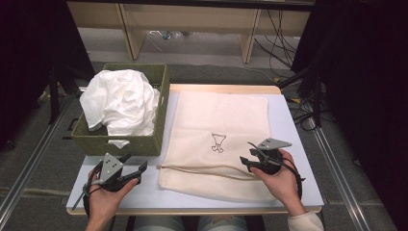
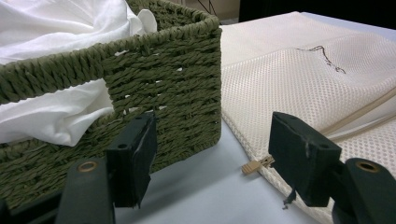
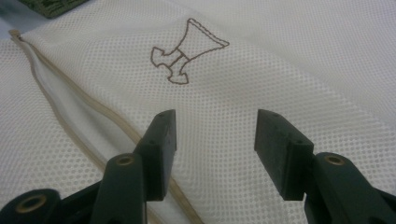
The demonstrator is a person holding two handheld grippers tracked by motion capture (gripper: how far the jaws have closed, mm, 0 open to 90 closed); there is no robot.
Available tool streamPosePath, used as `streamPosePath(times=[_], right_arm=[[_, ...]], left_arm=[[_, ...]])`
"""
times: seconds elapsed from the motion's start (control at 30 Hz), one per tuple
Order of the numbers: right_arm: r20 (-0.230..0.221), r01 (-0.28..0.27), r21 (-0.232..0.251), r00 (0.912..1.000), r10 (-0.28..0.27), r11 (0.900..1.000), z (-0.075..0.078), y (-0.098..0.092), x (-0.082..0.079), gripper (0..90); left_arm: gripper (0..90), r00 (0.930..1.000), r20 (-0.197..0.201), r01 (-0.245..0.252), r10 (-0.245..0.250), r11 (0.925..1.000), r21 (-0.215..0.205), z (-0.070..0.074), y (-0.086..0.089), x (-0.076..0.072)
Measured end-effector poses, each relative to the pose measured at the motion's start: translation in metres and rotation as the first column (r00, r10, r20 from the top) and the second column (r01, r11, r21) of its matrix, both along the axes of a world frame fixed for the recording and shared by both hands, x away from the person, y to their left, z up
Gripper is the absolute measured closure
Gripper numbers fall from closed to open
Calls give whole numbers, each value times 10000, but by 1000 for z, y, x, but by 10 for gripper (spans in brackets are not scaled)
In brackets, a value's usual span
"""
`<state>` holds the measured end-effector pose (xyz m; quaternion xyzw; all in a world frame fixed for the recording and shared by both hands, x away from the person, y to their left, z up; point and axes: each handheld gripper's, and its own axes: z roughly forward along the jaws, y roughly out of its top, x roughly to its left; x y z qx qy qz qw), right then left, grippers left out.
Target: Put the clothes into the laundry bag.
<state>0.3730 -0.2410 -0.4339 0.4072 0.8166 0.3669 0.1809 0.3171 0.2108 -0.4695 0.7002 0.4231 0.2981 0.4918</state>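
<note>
Both jaws apart, empty; right gripper point(image 1: 251, 156) over mesh bag point(image 1: 219, 120), left gripper point(image 1: 133, 164) near zipper pull point(image 2: 257, 165); mesh may snag or bunch.

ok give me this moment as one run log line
left claw: open, empty, by green basket | right claw: open, empty, over mesh bag | white cloth: in basket | bag zipper: shut

No readable words, numbers or brand names anywhere. One sign: a small dark outline figure point(image 3: 187, 51), stitched or printed on the cream mesh bag point(image 3: 289, 70), just ahead of the right gripper point(image 3: 215, 140) fingertips, slightly toward the left finger point(image 3: 161, 144).
</note>
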Motion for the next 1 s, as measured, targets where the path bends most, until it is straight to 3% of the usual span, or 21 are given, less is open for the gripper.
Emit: streamPosePath(times=[0.07,0.1,0.13,0.17,0.47,0.6,0.7,0.8,0.87,1.0], right_arm=[[161,-375,-230,9992,379,9990,-1,1,2,488],[-141,-269,-160,9995,266,9995,1,4,0,486],[118,-470,-271,9988,473,9985,1,5,1,481],[-212,-502,-215,9985,497,9985,1,8,0,476],[-399,-1464,-853,9889,1434,9855,1,25,3,432],[-571,-1524,-996,9874,1473,9833,-1,32,1,403],[-624,-1915,-1289,9808,1848,9730,-4,36,3,383],[-1089,-2313,-1624,9704,2156,9592,-7,43,4,355],[-1156,-2366,-1793,9690,2184,9549,-10,48,5,345],[-1116,-2722,-2311,9612,2524,9341,-18,58,16,347]], left_arm=[[321,10000,-42,17,-17,10000,19,1,0,0],[321,10000,-54,16,-16,10000,25,1,0,0],[321,10000,-52,12,-11,10000,20,1,0,0],[321,10000,-64,-4,4,10000,23,2,0,0],[318,9998,-150,101,-101,9999,21,2,-1,0],[316,9997,-172,189,-188,9998,80,2,-3,-1],[315,9996,-194,205,-204,9998,78,2,-3,-1],[313,9996,-224,200,-198,9997,107,1,-4,-1],[312,9995,-238,212,-208,9997,141,1,-4,-1],[310,9993,-269,251,-247,9996,148,0,-5,-2]])
